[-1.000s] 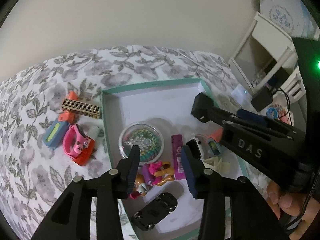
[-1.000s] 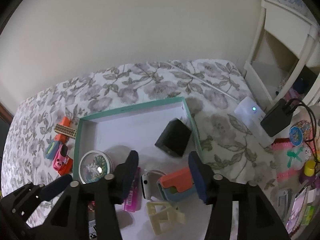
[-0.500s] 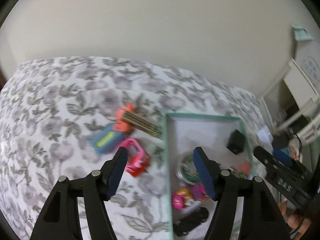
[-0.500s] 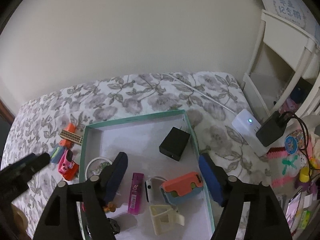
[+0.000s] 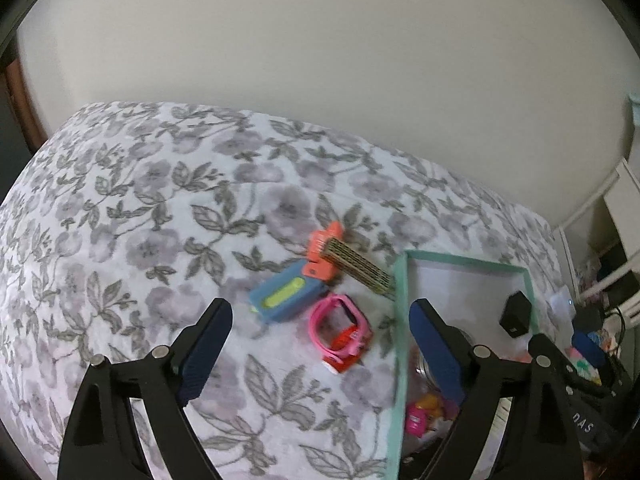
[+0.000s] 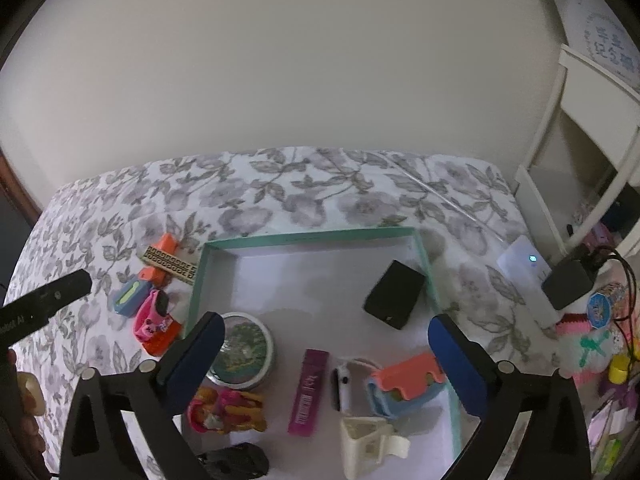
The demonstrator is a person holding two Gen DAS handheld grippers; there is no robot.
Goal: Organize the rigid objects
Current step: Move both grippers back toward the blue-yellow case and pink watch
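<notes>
A teal-rimmed white box (image 6: 424,256) lies on the floral bedspread and holds a black adapter (image 6: 394,294), a round tin (image 6: 244,346), a purple bar (image 6: 309,390), an orange and blue case (image 6: 404,384) and other toys. Left of it lie a pink watch (image 5: 340,330), a blue and orange gadget (image 5: 286,294) and a patterned bar (image 5: 360,266). My left gripper (image 5: 320,346) is open and empty, hovering near the pink watch. My right gripper (image 6: 326,364) is open and empty above the box.
A white shelf unit (image 6: 592,128) stands at the right. A white power strip (image 6: 524,260) with a black plug (image 6: 568,280) and small clutter lie beside the bed's right edge. A wall runs behind the bed.
My left gripper has swung left from over the box to over the loose items and opened wide. My right gripper has pulled back and opened wider over the box.
</notes>
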